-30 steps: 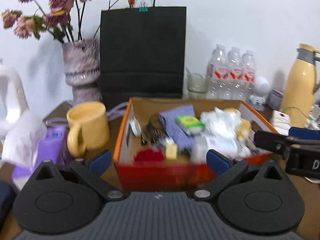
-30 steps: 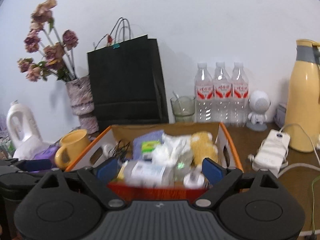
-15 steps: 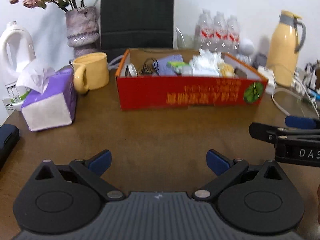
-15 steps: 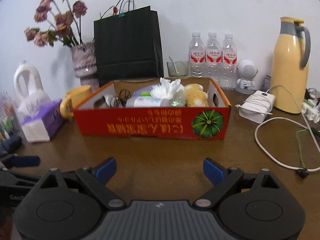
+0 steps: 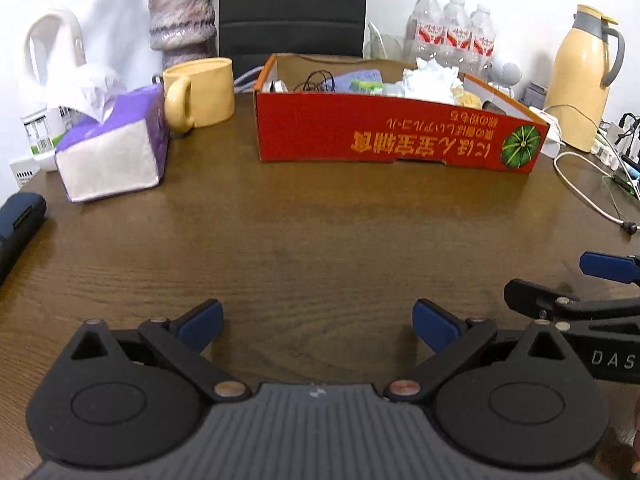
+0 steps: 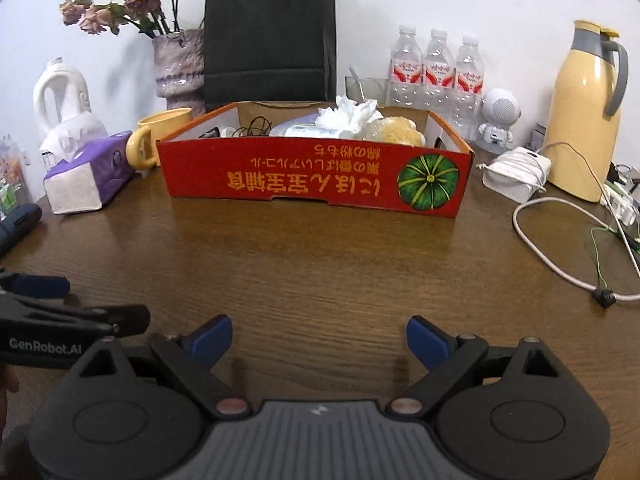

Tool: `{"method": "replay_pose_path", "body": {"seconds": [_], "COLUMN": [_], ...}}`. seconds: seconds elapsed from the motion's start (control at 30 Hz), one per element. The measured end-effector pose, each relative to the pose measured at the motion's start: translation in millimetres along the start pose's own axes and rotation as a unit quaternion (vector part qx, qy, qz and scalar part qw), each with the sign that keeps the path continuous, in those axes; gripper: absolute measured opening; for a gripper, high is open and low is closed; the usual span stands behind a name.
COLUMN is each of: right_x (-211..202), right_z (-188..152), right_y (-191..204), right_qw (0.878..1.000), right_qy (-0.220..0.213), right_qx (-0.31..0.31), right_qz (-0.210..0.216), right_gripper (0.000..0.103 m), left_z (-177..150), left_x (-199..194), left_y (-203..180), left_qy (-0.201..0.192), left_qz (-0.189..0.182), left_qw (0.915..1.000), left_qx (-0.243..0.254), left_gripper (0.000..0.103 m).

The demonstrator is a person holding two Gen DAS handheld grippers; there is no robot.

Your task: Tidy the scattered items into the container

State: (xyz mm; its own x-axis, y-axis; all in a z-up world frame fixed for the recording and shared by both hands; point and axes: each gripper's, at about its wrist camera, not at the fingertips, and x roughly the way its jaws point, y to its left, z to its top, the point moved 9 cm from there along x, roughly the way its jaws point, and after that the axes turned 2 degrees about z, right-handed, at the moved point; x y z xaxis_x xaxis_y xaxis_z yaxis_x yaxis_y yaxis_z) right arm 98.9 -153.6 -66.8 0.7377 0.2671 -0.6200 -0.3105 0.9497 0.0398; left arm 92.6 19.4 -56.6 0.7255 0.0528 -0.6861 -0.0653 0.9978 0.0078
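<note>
Behind the empty, spread-apart left tool (image 5: 316, 320) and right tool (image 6: 319, 338), the heaped box (image 6: 312, 172) could spill tissue (image 6: 352, 116) if bumped.

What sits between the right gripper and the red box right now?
Nothing: only bare wooden table lies between the open right gripper and the red box, shown in the right wrist view.

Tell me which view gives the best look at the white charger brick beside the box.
The right wrist view. There the white charger brick lies fully visible on the table between the red box and the yellow thermos, its cable wound on it. The left wrist view shows only a sliver behind the box's corner.
</note>
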Motion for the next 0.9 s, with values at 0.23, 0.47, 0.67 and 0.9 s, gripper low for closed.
{"method": "replay_pose_path", "body": {"seconds": [0.23,0.47,0.67,0.9], "right_x": [2,3,4,5], "right_z": [-7,-11,-12,-12], "right_y": [-2,-6,-10,-9], "right_qw": [1.000,0.999,0.999,0.999], "right_qy": [0.005,0.008,0.013,0.014], "right_qx": [0.015,0.019,0.025,0.021], "right_qz": [-0.015,-0.026,-0.032,-0.030], "right_gripper": [0.094,0.097,0.103,0.103], "left_z": [-2,-3,-2,-2], "left_x": [0,0,1,1], "left_y": [-2,-5,-6,-5], "left_qy": [-0.007,-0.024,-0.030,-0.030], "left_qz": [0.006,0.006,0.007,0.011], "left_qw": [0.9998,0.9996,0.9994,0.9994], "left_qx": [0.015,0.017,0.015,0.010], "left_gripper": [0.103,0.103,0.103,0.103]}}
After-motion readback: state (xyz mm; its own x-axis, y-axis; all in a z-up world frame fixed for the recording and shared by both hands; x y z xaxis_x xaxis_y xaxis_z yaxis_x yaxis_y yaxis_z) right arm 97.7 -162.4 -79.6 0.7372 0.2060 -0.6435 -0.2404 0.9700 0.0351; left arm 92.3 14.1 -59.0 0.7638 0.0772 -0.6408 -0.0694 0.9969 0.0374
